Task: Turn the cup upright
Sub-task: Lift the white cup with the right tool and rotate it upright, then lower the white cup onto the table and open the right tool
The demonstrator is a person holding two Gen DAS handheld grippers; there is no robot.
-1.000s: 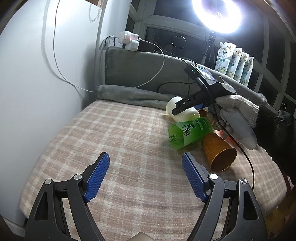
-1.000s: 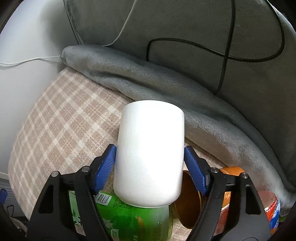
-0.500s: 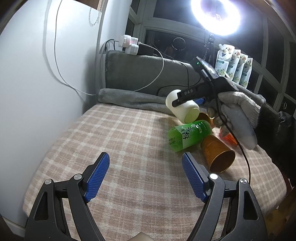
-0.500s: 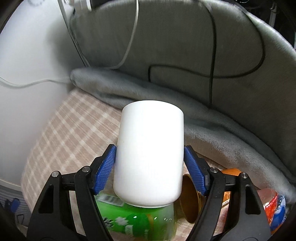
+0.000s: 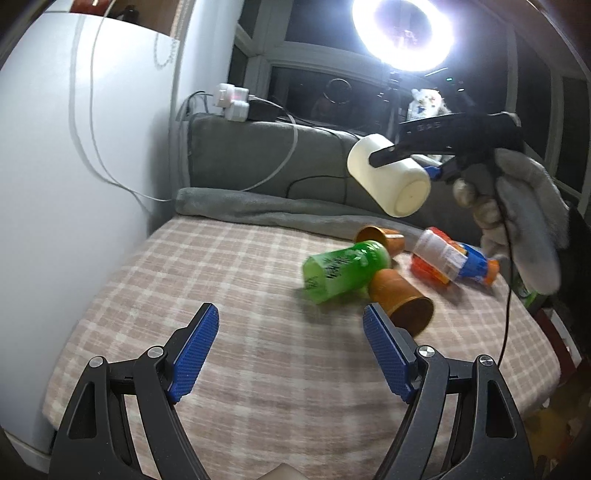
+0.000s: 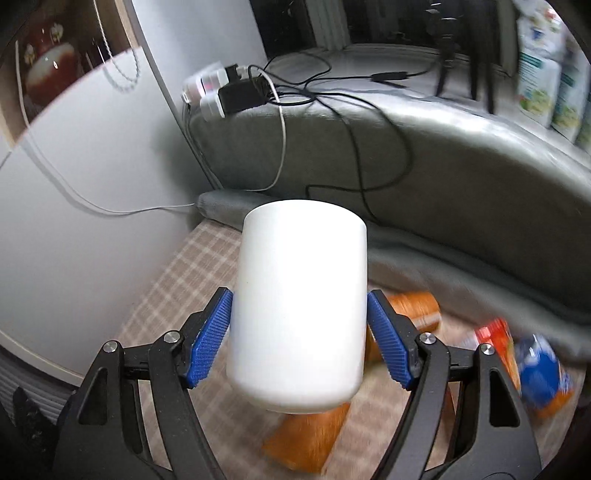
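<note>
Looking down at a soft checked blanket (image 5: 229, 280) on a bed, with a grey cushion (image 5: 266, 155) along the back, a white wall (image 5: 74, 184) at the side and a bright ring light (image 5: 402, 33) above. My right gripper (image 6: 299, 332) squeezes the white cup (image 6: 301, 302) from both sides, up in the air and tipped, well above the blanket. My left gripper (image 5: 290, 350) hangs wide apart, holding nothing. A green bottle (image 5: 343, 269) and a brown cup (image 5: 402, 299) lie on their sides. Things under the white cup look blurry, and I cannot see its mouth
</note>
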